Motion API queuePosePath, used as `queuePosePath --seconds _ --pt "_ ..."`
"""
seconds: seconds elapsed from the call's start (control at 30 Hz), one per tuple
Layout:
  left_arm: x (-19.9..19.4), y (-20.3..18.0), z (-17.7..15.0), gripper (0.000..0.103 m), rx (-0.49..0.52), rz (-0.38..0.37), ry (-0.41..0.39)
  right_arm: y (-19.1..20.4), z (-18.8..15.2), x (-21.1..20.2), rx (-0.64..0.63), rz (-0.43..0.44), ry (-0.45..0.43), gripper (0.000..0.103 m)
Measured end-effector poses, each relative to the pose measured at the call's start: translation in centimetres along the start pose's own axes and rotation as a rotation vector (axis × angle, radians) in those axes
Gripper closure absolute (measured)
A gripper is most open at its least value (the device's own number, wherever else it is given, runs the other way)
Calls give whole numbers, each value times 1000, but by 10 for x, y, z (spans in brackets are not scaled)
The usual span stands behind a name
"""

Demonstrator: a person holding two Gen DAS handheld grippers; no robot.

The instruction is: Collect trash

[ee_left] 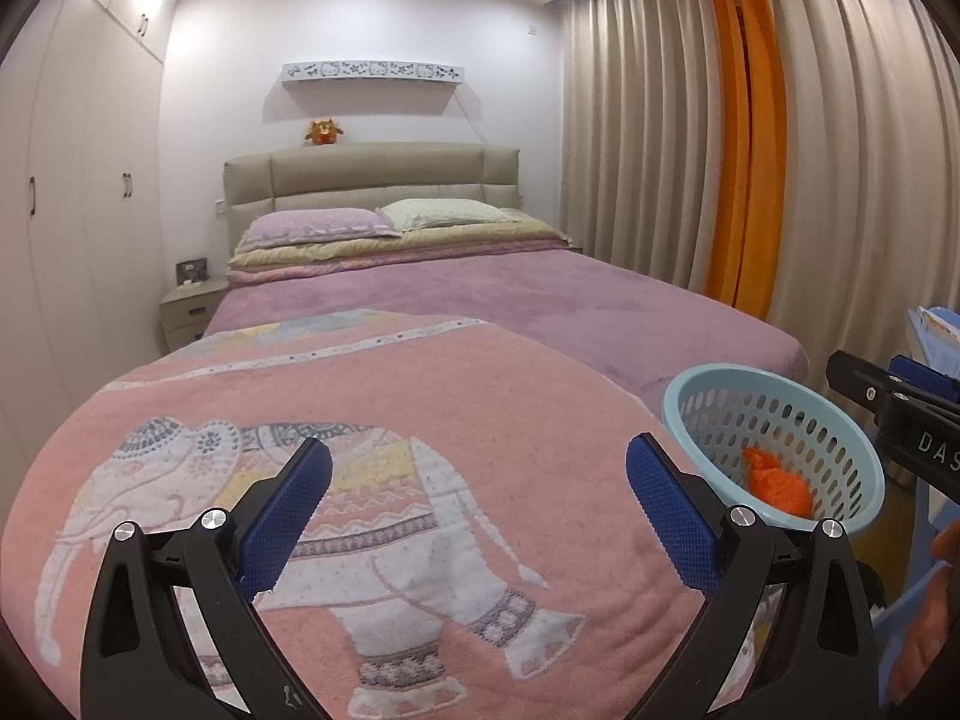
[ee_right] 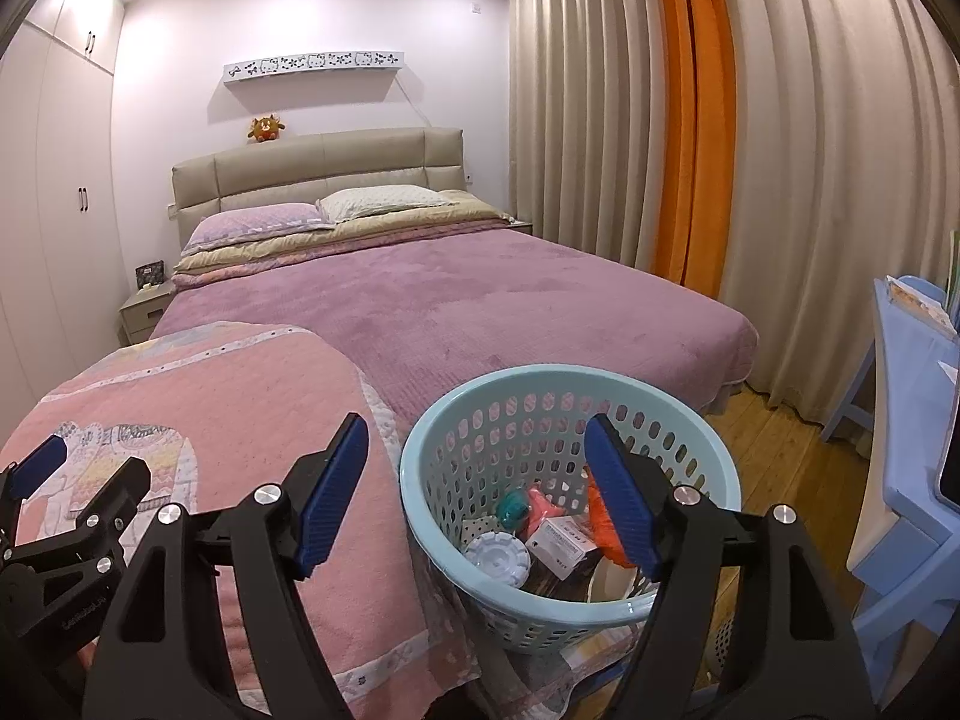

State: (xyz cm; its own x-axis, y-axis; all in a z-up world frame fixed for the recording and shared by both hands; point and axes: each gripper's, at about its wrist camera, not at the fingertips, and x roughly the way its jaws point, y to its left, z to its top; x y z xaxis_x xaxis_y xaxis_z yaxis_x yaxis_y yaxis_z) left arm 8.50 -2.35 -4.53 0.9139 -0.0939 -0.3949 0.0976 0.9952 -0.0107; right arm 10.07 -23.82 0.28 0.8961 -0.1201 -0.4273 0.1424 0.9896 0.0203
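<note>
The light-blue perforated plastic basket stands at the foot of the bed, beside the pink elephant-patterned blanket, within easy reach for dropping. It holds an orange crumpled bag, a small white box and a round white lid. Left tongs and right tongs both gape wide, gripping nothing, the right poised above the basket.

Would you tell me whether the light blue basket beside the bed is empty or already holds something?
Not empty. The basket holds an orange wad, a small white box, a round white lid and other small items.
</note>
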Motion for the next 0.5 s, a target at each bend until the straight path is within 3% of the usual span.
queuePosePath --seconds 0.5 --pt "0 -1 0 7 0 0 0 0 -2 2 4 8 8 32"
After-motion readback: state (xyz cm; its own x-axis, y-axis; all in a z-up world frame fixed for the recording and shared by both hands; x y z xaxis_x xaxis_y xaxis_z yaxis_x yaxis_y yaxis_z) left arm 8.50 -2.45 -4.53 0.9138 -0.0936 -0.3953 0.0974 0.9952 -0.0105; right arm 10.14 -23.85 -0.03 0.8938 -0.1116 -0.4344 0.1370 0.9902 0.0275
